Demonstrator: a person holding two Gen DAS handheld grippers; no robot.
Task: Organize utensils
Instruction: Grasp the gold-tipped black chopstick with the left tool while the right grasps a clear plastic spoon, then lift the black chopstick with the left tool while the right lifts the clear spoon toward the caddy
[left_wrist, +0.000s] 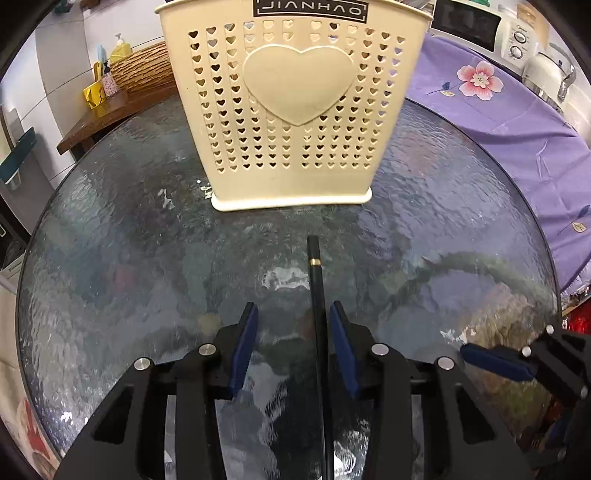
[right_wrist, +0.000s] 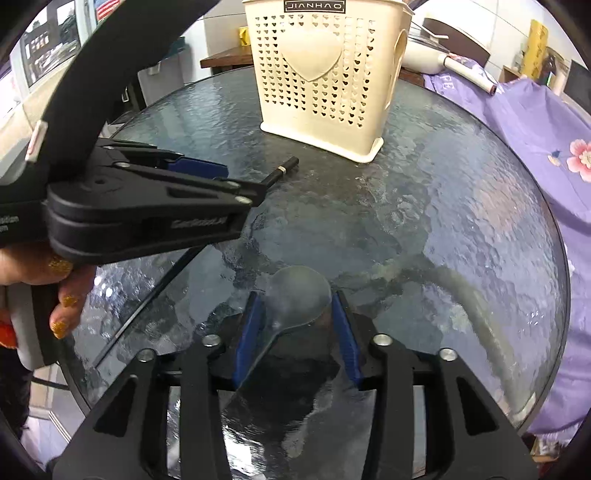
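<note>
L tongs (left_wrist: 291, 317) narrow, straddle black chopstick (left_wrist: 317, 295), no grip; R tongs (right_wrist: 297, 306) bracket clear spoon (right_wrist: 297, 295) w/o pinching; both on glass counter (left_wrist: 147, 240).

a round rippled-glass table (left_wrist: 461, 206) bears a cream heart-perforated plastic utensil basket (left_wrist: 291, 107) at twelve o'clock, a black gold-banded chopstick (left_wrist: 317, 295) and a translucent plastic spoon (right_wrist: 295, 295) toward six.
</note>
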